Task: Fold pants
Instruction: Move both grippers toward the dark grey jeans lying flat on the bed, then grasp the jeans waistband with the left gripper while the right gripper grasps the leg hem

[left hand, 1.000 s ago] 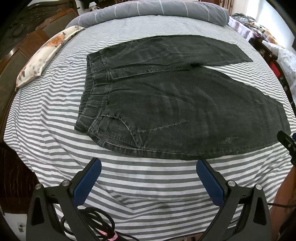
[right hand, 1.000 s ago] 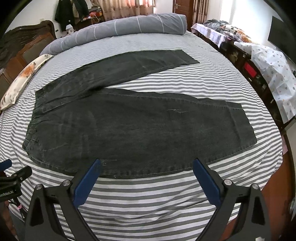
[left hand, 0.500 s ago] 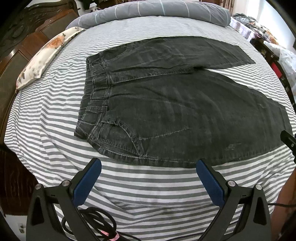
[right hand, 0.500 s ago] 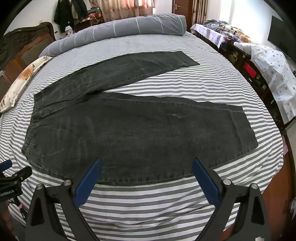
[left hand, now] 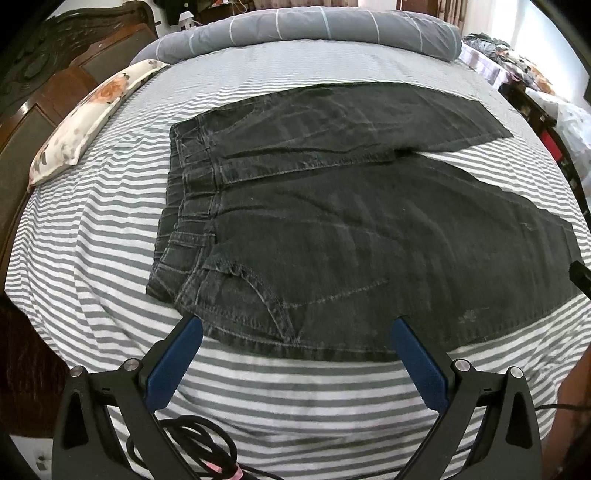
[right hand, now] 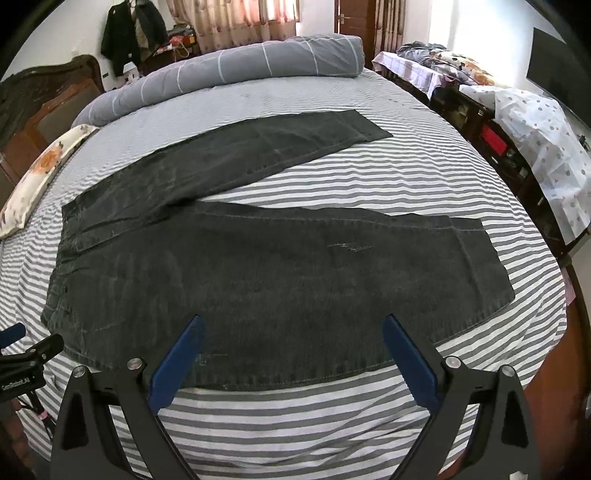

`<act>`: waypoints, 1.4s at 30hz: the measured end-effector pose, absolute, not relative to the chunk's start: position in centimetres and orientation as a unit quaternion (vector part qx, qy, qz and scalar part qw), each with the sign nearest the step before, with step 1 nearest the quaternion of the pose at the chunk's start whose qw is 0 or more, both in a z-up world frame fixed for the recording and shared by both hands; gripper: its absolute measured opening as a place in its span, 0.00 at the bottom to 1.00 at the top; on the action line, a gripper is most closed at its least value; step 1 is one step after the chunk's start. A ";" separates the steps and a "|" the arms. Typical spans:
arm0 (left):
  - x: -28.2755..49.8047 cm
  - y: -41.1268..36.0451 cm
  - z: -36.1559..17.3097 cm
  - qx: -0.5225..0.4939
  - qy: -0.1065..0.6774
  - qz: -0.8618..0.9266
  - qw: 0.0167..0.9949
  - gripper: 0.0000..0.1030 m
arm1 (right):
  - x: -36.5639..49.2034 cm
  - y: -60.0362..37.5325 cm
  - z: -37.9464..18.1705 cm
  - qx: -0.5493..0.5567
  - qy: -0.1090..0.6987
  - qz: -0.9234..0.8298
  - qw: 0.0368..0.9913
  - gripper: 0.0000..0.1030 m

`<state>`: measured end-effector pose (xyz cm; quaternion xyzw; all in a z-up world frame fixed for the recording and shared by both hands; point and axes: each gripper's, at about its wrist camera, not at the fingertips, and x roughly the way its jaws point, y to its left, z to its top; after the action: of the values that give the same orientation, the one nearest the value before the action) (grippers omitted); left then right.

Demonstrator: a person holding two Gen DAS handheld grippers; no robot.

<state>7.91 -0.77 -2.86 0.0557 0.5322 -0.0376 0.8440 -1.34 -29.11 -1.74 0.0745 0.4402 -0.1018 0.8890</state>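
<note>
Both tools have closed in on the pants point(left hand: 351, 236); left tool point(left hand: 295, 350) and right tool point(right hand: 291, 347) spread wide, nothing grasped, fold unstarted.

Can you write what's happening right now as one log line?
step: approach | pants: flat on bed, legs apart | left gripper: open | right gripper: open

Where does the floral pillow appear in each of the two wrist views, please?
Left wrist view: the long white pillow with orange floral print lies at upper left, along the striped bed's edge.
Right wrist view: the same pillow sits at the far left edge, middle height.
Shared landmark: the rolled grey quilt with thin white lines, behind the pillow's far end.
</note>
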 end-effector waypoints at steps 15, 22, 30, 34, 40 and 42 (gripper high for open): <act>13.6 5.5 -3.4 -0.046 0.502 -0.082 0.860 0.63 | 1.9 -29.7 -2.6 0.120 0.424 -0.086 0.894 0.94; 19.5 11.9 -3.3 -0.116 0.472 -0.072 0.871 0.40 | 6.0 -27.0 -3.4 0.098 0.429 -0.059 0.896 0.94; 26.1 16.8 -5.5 -0.177 0.456 -0.069 0.870 0.34 | 12.6 -22.5 -4.0 0.057 0.429 -0.030 0.901 0.94; 28.8 18.0 -7.1 -0.194 0.457 -0.066 0.865 0.34 | 15.1 -21.0 -4.6 0.043 0.432 -0.023 0.900 0.94; 32.5 19.2 -9.6 -0.184 0.464 -0.038 0.866 0.33 | 17.6 -19.9 -6.0 0.033 0.442 -0.021 0.896 0.94; 33.6 19.3 -10.4 -0.175 0.469 -0.033 0.865 0.33 | 18.4 -19.7 -6.4 0.028 0.448 -0.021 0.894 0.94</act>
<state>33.60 19.35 -10.37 -0.1747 0.4687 -0.0327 0.8653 18.39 -19.72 -6.44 0.0282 0.4476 -0.0215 0.8935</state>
